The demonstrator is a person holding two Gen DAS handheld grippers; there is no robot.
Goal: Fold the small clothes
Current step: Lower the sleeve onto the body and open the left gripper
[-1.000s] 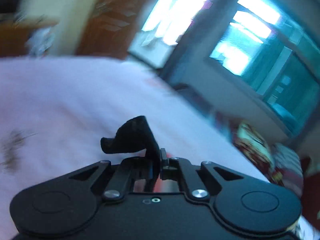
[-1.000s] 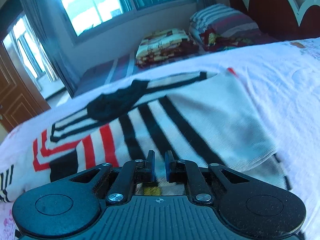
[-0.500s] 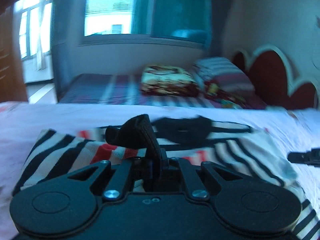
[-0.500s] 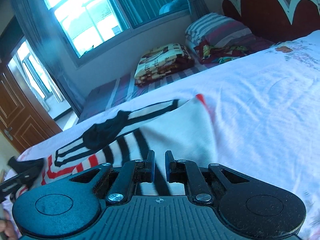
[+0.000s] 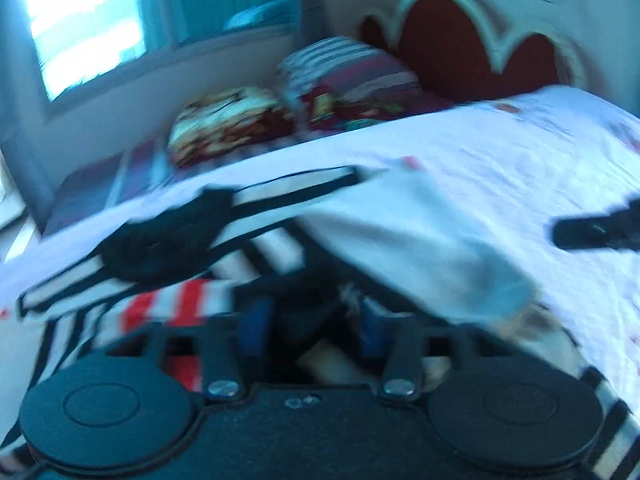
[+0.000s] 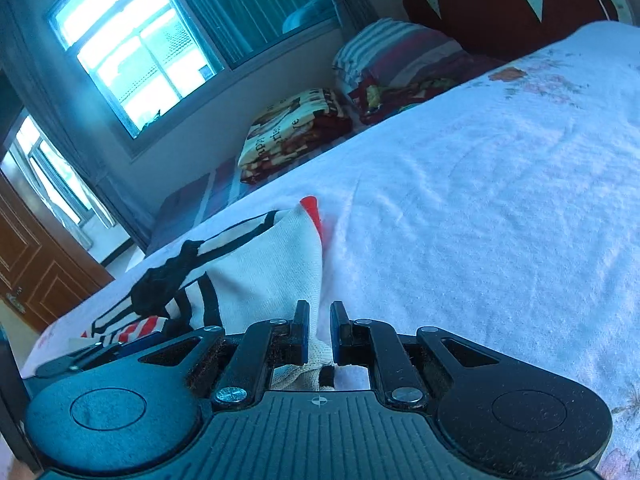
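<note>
Currently the striped garment [image 6: 256, 276] lies folded over on the bed [image 6: 500, 208], toward its window-side edge, with a plain white panel on top and black and red stripes showing beneath.

**Risks, largest first**

1. Fold collapse. Your right tool [image 6: 319, 328] stands with its jaws slightly apart, and a point of white knit sits in the gap. You cannot confirm from this view that the fabric is clamped. If you lift or pull now, the corner may slip out and the folded panel will likely fall back.
2. Snagging on withdrawal. Your left tool [image 5: 312, 328] is low against the garment with its jaws spread apart and dark fabric between them; the view is blurred, so contact cannot be confirmed. If you pull back quickly, a finger may catch the loose cloth and drag the lower layer out of line.
3. Bed sheet pickup. The right tool works just at the garment's edge where it meets the white sheet. Closing too low may pinch the sheet together with the knit.
4. Tool collision. Both tools work close to the same end of the garment. Keep their paths separate.

**Markings**

A folded blanket [image 6: 296, 132] beyond the bed carries printed lettering, too small and skewed to read reliably. No brand or label is legible on the garment or on either tool.
</note>
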